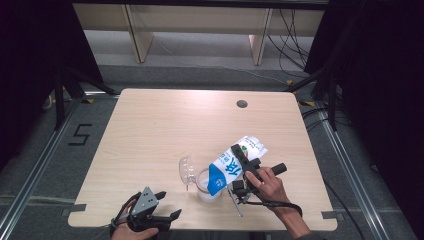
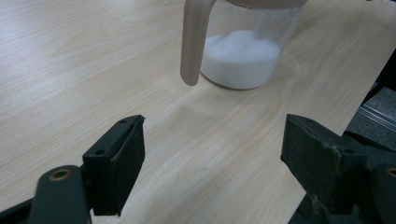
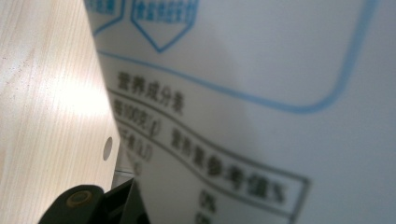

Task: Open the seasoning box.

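Cardboard milk carton [image 1: 234, 164], light, crushable and slick, is pinched mid-body by the right gripper [image 1: 243, 169] over the glass jug [image 1: 207, 184] near the table's [image 1: 150, 125] front edge; left gripper [image 1: 167, 205] spread, empty.

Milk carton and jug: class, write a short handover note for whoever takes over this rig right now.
Right gripper: shut on the carton, tilted spout-down over the jug.
Left gripper: open, holding nothing, at the table's near edge, aimed at the jug.
Jug: near the front edge, lid flipped open, white liquid in its lower part.
Done: pour begun.
Left: probably finish pouring, stand the carton upright, shut the lid.
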A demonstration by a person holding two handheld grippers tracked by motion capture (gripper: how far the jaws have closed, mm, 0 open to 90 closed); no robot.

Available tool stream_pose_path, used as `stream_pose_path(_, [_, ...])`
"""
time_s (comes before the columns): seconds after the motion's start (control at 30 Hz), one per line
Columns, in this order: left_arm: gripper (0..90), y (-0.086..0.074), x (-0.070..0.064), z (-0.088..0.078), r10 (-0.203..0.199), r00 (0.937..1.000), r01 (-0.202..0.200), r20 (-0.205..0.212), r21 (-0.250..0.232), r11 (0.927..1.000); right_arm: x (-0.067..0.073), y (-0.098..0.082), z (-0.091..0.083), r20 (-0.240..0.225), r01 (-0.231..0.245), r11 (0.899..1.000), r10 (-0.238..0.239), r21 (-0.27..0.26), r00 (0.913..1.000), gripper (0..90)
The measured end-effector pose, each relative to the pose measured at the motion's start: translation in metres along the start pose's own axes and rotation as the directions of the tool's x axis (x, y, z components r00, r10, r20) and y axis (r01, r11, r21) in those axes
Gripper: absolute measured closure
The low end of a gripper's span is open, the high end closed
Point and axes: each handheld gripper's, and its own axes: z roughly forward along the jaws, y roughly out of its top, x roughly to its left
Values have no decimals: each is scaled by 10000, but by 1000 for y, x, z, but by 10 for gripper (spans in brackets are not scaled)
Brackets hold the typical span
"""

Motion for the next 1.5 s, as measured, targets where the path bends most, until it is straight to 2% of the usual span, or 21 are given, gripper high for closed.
stream_pose_path(0.03, [212,0,0,0,12,10000,-12,-5,5,10000,0,0,0,199,-11,9999,13,-117,9998,679])
stream_pose_path(0.07, [212,0,0,0,13,10000,-13,-6,2,10000,0,0,0,199,-11,9999,13,-117,9998,679])
stream_pose_path(0.1, [212,0,0,0,13,10000,-13,0,9,10000,-2,0,1,240,275,9995,-271,-162,9993,680])
stream_pose_path(0.13, [212,0,0,0,-6,10000,6,6,-2,10000,-2,1,0,256,281,9995,-276,-160,9993,682])
stream_pose_path(0.17, [212,0,0,0,0,10000,0,6,6,10000,-1,0,0,196,81,9999,-79,-113,9998,683])
stream_pose_path(0.2, [212,0,0,0,0,10000,0,3,3,10000,-1,0,0,186,73,9999,-71,-124,9998,683])
stream_pose_path(0.23, [212,0,0,0,1,10000,-1,8,8,10000,-3,1,0,249,279,9995,-275,-158,9993,684])
stream_pose_path(0.33, [212,0,0,0,-17,10000,17,21,2,10000,-3,0,0,96,281,9995,-280,-122,9996,685])
stream_pose_path(0.37, [212,0,0,0,-19,10000,19,17,0,10000,-2,0,0,12,113,9999,-113,-47,9999,686])
stream_pose_path(0.63, [212,0,0,0,-9,10000,9,19,7,10000,-2,0,0,-2,82,10000,-82,-25,10000,690])
stream_pose_path(0.8, [212,0,0,0,-21,10000,21,30,5,10000,-2,0,0,-2,126,9999,-126,-49,9999,692])
stream_pose_path(0.83, [212,0,0,0,-65,10000,65,30,-27,10000,-3,0,1,145,300,9994,-298,-152,9995,694])
stream_pose_path(0.93, [212,0,0,0,-18,10000,18,23,3,10000,-3,0,0,153,341,9993,-339,-143,9993,696])
stream_pose_path(1.5, [212,0,0,0,-11,10000,11,9,2,10000,-4,0,0,160,397,9991,-395,-132,9991,703])
